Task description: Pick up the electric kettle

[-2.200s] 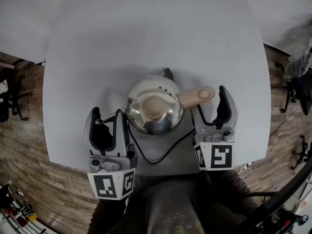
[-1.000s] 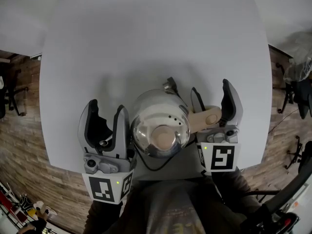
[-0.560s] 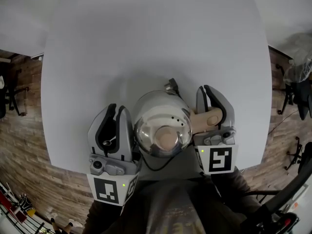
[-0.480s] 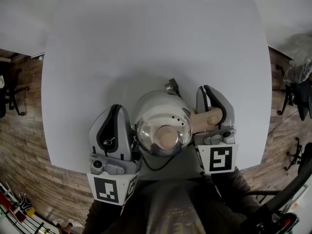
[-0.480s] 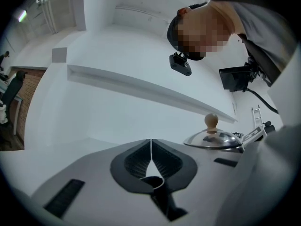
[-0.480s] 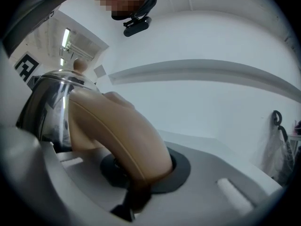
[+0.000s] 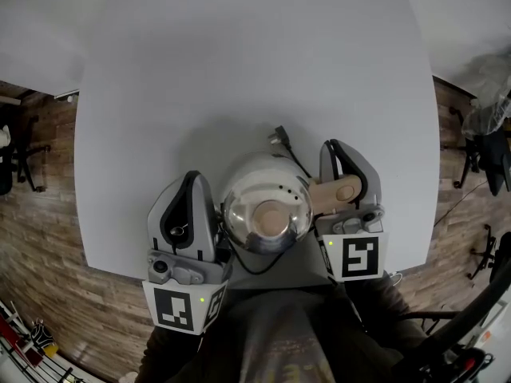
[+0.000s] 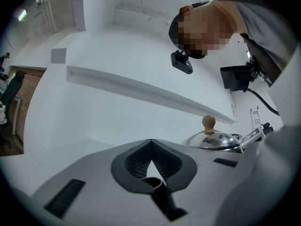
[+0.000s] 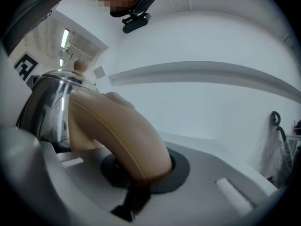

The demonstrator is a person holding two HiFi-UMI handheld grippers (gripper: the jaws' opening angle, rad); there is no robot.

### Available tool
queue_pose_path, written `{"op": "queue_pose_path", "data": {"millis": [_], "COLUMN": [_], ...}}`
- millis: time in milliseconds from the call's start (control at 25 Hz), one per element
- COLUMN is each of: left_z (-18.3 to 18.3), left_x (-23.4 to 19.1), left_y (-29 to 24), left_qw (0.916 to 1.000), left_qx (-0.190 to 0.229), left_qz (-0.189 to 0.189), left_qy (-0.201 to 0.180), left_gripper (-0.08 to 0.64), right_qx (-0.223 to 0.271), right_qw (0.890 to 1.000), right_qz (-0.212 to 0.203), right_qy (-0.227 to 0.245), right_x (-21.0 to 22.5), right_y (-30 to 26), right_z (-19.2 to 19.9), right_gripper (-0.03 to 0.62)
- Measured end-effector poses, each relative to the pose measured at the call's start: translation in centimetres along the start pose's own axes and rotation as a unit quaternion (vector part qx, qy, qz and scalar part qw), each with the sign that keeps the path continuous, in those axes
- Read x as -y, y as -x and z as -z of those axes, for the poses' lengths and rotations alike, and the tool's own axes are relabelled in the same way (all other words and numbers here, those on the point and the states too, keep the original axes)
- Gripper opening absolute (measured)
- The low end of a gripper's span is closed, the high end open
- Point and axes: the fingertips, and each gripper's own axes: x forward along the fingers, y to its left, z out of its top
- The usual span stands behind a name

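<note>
Only the right gripper view shows the tan handle pinched in the right hand-held gripper, whose jaws have just been closing on it. In the left gripper view, the left hand-held gripper is clamped on the thin spout. Kettle: polished steel dome, tan lid knob, between both grippers on the white worktop, at its near edge. Black cord behind the kettle. Wood floor on either side.

The kettle is mirror-glossy metal — its handle smooth, matt plastic — on a matt table.
</note>
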Motion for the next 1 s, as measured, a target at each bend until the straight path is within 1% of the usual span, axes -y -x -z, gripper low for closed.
{"op": "queue_pose_path", "data": {"millis": [160, 440, 600, 680, 760, 840, 920, 1000], "left_z": [-3.2, -10.6, -13.9, -14.8, -15.2, -15.5, -15.8, -15.8], "left_x": [0.2, 1.0, 1.5, 1.6, 1.4, 1.1, 1.3, 2.7], "left_y": [0.7, 3.0, 2.9, 2.8, 2.8, 2.8, 2.9, 3.0], "left_qw": [0.9999, 0.9996, 0.9995, 0.9995, 0.9997, 0.9997, 0.9997, 0.9997], "left_qx": [0.009, 0.024, 0.028, 0.025, 0.022, 0.02, 0.02, 0.02], "left_qz": [0.0, 0.007, 0.012, 0.014, 0.01, 0.004, 0.004, 0.014], "left_qy": [-0.006, -0.011, -0.013, -0.012, -0.01, -0.01, -0.009, -0.007], "left_gripper": [-0.003, -0.003, -0.003, -0.003, -0.003, -0.003, -0.003, -0.003], "right_qx": [0.012, 0.026, 0.029, 0.024, 0.005, -0.009, 0.0, 0.015], "right_qw": [1.0, 1.0, 0.999, 1.0, 1.0, 1.0, 1.0, 1.0], "right_qz": [0.005, 0.012, 0.015, 0.015, 0.014, 0.012, 0.012, 0.02], "right_qy": [0.0, 0.004, 0.008, 0.014, 0.018, 0.01, 0.0, -0.002], "right_x": [-0.3, -1.4, -1.1, -1.0, -1.0, -1.4, -1.4, -0.7], "right_y": [0.8, 3.9, 4.4, 4.5, 4.6, 4.4, 4.4, 5.6], "right_z": [-3.2, -10.0, -13.2, -13.9, -13.7, -13.6, -14.1, -14.5], "right_gripper": [0.021, 0.021, 0.023, 0.023, 0.023, 0.023, 0.023, 0.023]}}
